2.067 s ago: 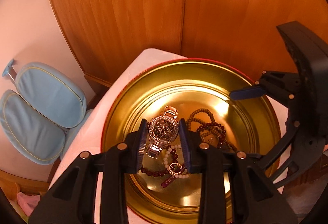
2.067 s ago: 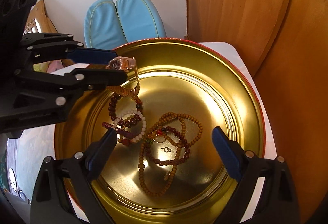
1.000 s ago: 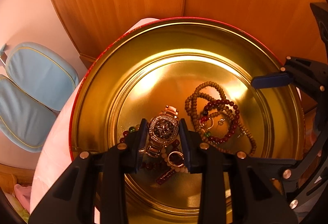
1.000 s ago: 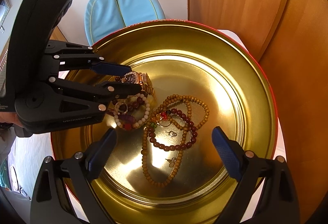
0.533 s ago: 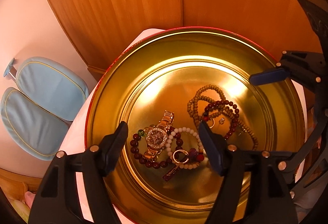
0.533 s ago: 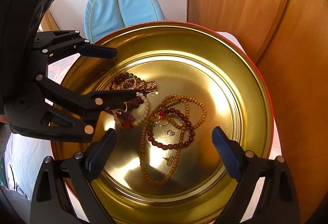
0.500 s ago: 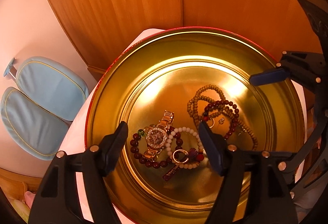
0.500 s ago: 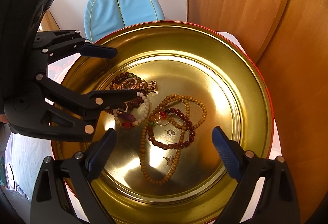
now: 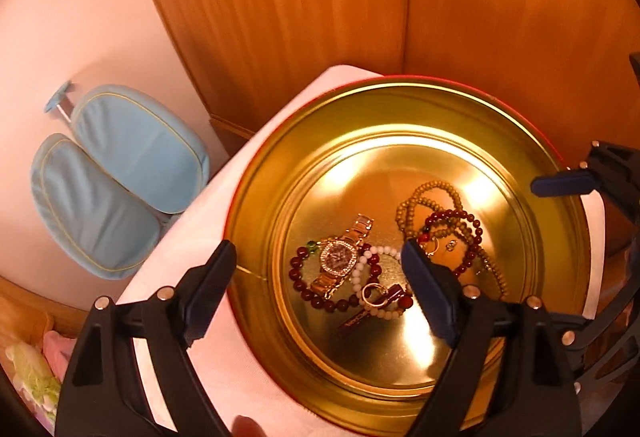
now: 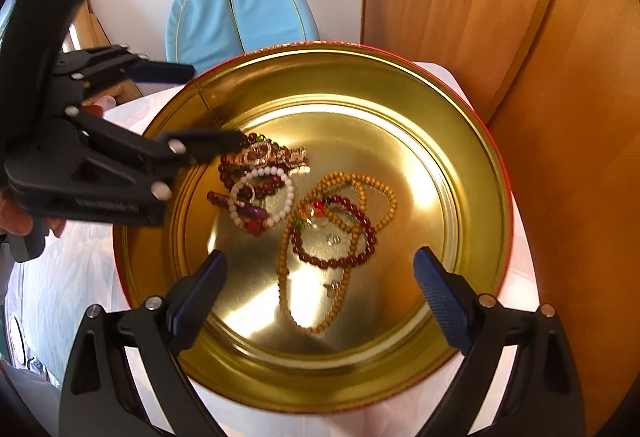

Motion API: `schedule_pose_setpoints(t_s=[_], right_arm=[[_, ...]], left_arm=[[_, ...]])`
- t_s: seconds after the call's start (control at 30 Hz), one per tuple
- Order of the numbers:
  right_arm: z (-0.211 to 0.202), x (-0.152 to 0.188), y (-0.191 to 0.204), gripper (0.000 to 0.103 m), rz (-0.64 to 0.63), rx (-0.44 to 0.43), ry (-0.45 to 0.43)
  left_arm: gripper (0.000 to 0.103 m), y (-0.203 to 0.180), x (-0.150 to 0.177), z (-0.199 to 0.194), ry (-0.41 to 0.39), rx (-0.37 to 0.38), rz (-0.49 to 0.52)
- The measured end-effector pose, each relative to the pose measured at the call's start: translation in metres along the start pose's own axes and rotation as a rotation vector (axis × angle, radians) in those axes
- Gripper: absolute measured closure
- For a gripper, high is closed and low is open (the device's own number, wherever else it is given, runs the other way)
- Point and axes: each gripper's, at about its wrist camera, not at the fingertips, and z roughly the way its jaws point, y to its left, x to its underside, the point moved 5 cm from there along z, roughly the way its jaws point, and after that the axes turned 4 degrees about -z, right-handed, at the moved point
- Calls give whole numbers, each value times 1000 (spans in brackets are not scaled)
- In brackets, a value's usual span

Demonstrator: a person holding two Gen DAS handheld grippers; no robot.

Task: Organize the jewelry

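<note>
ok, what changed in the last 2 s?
The left gripper let go of the watch, opened, and pulled back toward the tin's rim. The watch now lies on the bracelets. The right gripper stayed open, the bead necklaces unmoved.

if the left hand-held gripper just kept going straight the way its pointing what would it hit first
Most likely the watch, lying on the dark red bead bracelet in the gold tin. It sits roughly midway ahead of the open left hand-held gripper. Depth is unclear, so the tin floor just beside it is possible.
</note>
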Motion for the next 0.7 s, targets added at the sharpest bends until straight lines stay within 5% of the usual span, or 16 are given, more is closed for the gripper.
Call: schedule_pose_setpoints(t_s=[0.7], right_arm=[[-37,6,8,9,-85,72,34]], left_arm=[[21,-10,25,-40,35,5,4]])
